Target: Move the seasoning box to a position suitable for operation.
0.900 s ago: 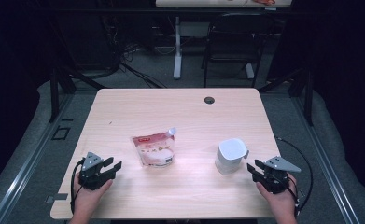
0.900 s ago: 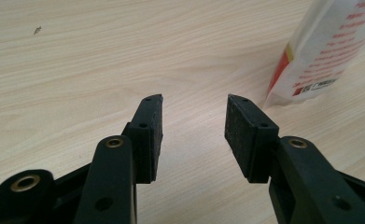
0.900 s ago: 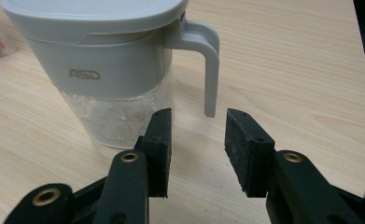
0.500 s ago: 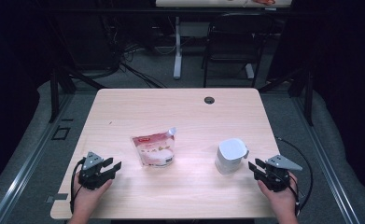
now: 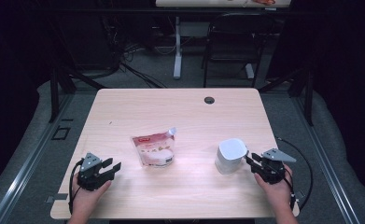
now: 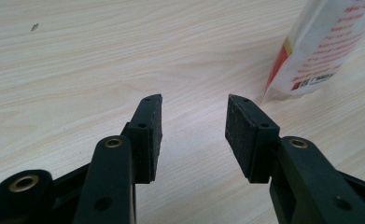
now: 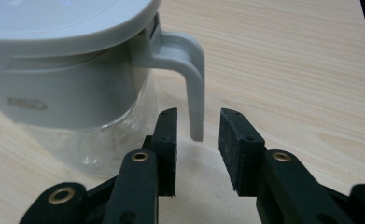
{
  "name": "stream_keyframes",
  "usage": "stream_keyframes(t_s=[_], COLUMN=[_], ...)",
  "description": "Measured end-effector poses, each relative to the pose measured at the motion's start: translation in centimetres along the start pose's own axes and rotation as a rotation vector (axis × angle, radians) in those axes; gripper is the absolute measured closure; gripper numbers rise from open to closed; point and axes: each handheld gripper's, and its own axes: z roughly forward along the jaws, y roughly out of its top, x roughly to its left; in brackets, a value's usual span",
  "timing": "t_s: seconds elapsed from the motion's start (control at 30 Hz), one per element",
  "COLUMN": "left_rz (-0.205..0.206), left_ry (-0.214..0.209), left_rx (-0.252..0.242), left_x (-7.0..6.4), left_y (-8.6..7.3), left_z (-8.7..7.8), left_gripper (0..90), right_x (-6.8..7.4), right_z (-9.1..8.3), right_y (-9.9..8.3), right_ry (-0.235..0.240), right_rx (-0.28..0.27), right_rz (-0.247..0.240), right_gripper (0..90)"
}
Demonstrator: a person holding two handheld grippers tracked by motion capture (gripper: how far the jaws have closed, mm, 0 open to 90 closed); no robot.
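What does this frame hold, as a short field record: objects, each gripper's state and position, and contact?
surface: light wood table
objects: white jug with lid and handle; white and red pouch
left gripper: open, low over the table, pouch ahead to its right, apart from it
right gripper: open, jaws either side of the jug handle's lower tip
contact: none visible on the pouch; jug handle not clamped
jug position: upright, right of the pouch

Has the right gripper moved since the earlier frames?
Yes, slightly. The right gripper has crept left toward the white jug, which stays put on the table; its open jaws now flank the jug's handle.
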Motion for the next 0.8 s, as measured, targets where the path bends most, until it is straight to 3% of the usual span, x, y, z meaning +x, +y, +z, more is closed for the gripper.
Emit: stream_keyframes(t_s=[0.23,0.4,0.57,0.6,0.8], left_rz=[0.022,0.016,0.015,0.016,0.017], left_ry=[0.002,-0.001,0.000,0.002,0.003], left_rx=[0.011,0.009,0.003,0.007,0.004], left_x=[-0.3,-0.1,0.0,0.1,0.1], left_y=[0.1,-0.1,-0.1,-0.1,-0.1], left_z=[0.2,0.2,0.0,0.0,-0.1], left_gripper=[56.6,57.0,57.0,57.1,57.0], right_x=[-0.4,0.1,0.6,0.6,0.7], right_z=[0.5,0.8,1.7,1.9,1.8], right_y=[0.1,0.6,0.8,0.9,1.0], right_ry=[0.016,0.030,-0.006,-0.018,-0.023], right_rx=[-0.001,-0.016,0.002,-0.001,0.010], right_rz=[0.016,-0.006,-0.049,-0.046,-0.051], right_gripper=[70.5,72.5,76.5,81.3,82.2])
